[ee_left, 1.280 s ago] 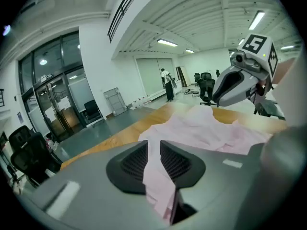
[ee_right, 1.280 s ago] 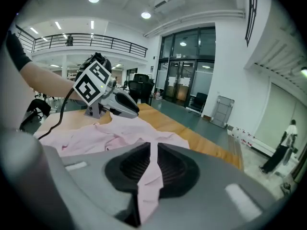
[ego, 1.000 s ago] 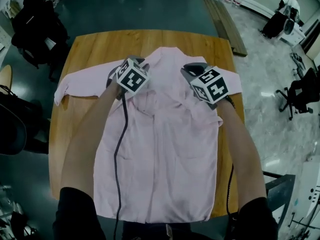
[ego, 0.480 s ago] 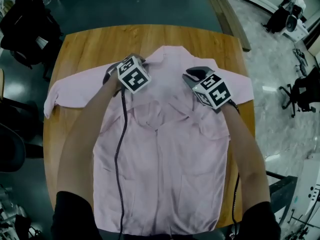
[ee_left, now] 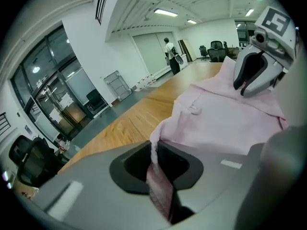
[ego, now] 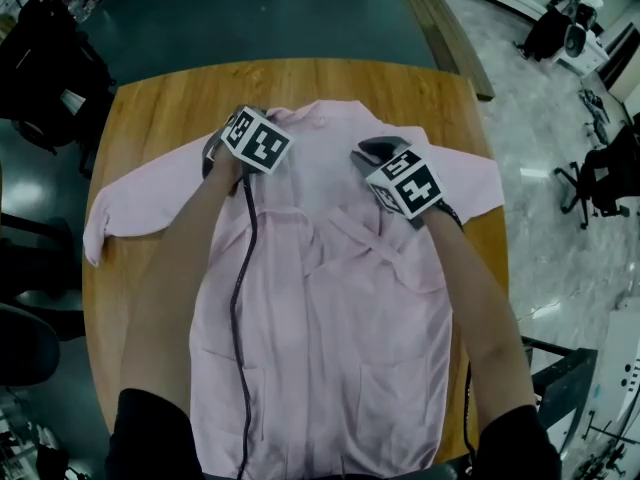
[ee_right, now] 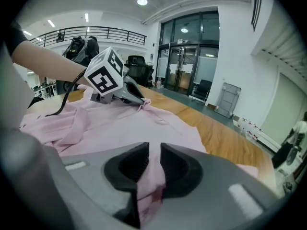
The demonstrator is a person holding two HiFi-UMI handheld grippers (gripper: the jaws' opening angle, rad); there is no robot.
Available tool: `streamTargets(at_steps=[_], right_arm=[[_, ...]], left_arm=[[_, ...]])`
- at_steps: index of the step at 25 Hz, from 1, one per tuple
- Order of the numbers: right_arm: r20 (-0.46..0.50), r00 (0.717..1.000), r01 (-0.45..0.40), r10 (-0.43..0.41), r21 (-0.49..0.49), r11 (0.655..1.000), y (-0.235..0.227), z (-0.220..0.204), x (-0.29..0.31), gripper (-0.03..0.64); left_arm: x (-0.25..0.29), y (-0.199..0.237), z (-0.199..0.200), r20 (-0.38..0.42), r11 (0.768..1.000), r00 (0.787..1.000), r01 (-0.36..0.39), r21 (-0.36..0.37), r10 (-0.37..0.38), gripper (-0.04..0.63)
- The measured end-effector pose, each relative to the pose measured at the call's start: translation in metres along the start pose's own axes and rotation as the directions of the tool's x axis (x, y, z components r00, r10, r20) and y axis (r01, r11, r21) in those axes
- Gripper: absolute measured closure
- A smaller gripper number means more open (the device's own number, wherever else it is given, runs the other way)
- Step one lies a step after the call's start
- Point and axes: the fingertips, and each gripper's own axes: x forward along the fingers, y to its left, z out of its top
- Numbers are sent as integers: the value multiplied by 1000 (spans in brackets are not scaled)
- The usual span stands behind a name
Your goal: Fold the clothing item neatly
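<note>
A pink shirt [ego: 330, 328] is spread on the wooden worktop [ego: 150, 108]. Its fabric is pinched by the closing left tongs [ee_left: 154, 153] and the nearly shut right tongs [ee_right: 153, 164]. An office chair [ego: 600, 180] is seen at the right.

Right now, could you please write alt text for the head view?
A pink shirt lies spread on a wooden table. The left gripper and right gripper sit at its shoulders, fabric between their jaws; the left's jaws are closing.

A wooden table [ego: 300, 80] fills the middle of the head view, on a dark floor [ego: 250, 13]. Long boards [ego: 447, 30] lie at upper right, an office chair [ego: 608, 183] stands at the right edge, and a person [ego: 575, 8] is in the top right corner.
</note>
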Motion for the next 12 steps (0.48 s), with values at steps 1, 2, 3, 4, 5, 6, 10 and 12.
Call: streamTargets(at_steps=[1, 2, 3, 4, 5, 6, 10, 12], right_arm=[[-13, 1000, -8, 8, 2, 1000, 2, -4, 4, 554], [-13, 1000, -11, 11, 5, 1000, 2, -6, 5, 554], [4, 1000, -9, 9, 10, 1000, 2, -4, 2, 554], [35, 999, -3, 2, 16, 1000, 1, 0, -7, 554], [75, 997, 6, -8, 24, 1000, -1, 5, -20, 554], [115, 993, 17, -21, 36, 999, -5, 11, -35, 554], [209, 973, 77, -98, 107, 991, -27, 12, -100, 554], [201, 968, 123, -149, 134, 983, -43, -2, -126, 554]], left_arm=[[2, -4, -1, 6, 1000, 1000, 10, -4, -10, 546], [1, -6, 0, 21, 999, 999, 26, -20, -25, 530], [-3, -8, 3, 44, 998, 998, 50, -42, -49, 486], [-10, -10, 9, 75, 995, 994, 82, -65, -77, 422], [-18, -11, 15, 110, 990, 989, 111, -83, -102, 389], [-28, -11, 21, 143, 987, 983, 132, -95, -118, 354], [-57, -17, 34, 210, 979, 966, 173, -105, -148, 337], [-66, -27, 40, 225, 976, 960, 191, -103, -164, 337]])
